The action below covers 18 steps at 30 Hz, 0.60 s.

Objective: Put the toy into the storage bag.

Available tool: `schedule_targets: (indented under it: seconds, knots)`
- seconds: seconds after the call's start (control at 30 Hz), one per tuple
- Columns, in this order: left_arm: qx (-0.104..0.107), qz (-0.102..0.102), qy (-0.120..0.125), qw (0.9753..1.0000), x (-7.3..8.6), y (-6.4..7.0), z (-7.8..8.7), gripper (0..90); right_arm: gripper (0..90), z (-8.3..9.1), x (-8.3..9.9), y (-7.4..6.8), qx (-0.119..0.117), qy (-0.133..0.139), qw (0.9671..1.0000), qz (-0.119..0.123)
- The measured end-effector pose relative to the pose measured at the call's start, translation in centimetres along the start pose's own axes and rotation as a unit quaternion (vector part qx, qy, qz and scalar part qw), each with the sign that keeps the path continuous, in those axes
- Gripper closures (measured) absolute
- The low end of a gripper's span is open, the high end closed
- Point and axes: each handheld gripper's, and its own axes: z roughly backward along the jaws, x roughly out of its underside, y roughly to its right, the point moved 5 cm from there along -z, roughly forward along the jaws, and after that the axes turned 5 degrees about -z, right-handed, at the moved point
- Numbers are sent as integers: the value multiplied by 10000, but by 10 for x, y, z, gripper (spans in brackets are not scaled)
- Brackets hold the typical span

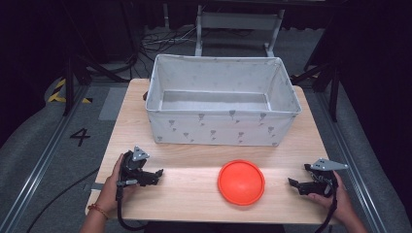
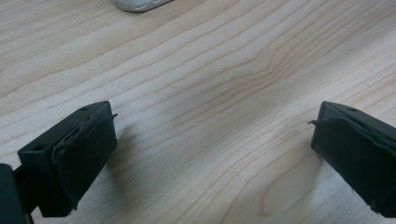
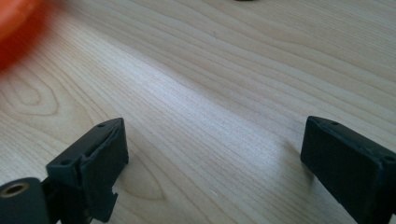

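A light wooden table (image 1: pixel 194 165) carries a large grey fabric box (image 1: pixel 221 99) at its far side, around twelve o'clock from the table's middle. The box stands upright with its top open, its walls printed with small grey marks, and its inside bottom looks bare.

An orange disc (image 1: pixel 241 182), round and shallow like a plate or lid, lies flat on the near part of the table, at about five o'clock from the table's middle and just in front of the box, apart from it.

The left gripper (image 1: pixel 156 174) sits low over the table at roughly eight o'clock, held by the person's left hand (image 1: pixel 111 187), with a grey three-cornered plate on top and a black cable trailing off the near edge. Its tips point toward the disc at three o'clock. In the left gripper view the left gripper (image 2: pixel 212 135) has its two black jaws spread wide with only bare wood grain between them, and a pale grey edge of the box (image 2: pixel 140 4) peeks in at the top.

The right gripper (image 1: pixel 293 183) rests at about four o'clock, held by the right hand (image 1: pixel 335 199), its tips pointing toward the disc at nine o'clock, well apart from it. In the right gripper view the right gripper (image 3: pixel 212 142) also stands wide apart and grips nothing; a blurred part of the orange disc (image 3: pixel 16 28) shows at the upper left corner.
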Motion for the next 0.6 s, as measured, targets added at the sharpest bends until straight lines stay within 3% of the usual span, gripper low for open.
schedule_targets:
  seconds: [0.47,0.6]
  knots:
    - [122,-176,-18,9998,2,-2,2,4,75,0,-1,1,-31,-62,10000,49]
    - [165,-199,-2,9997,1,-3,1,2,190,2,-5,0,-111,-143,9998,110]
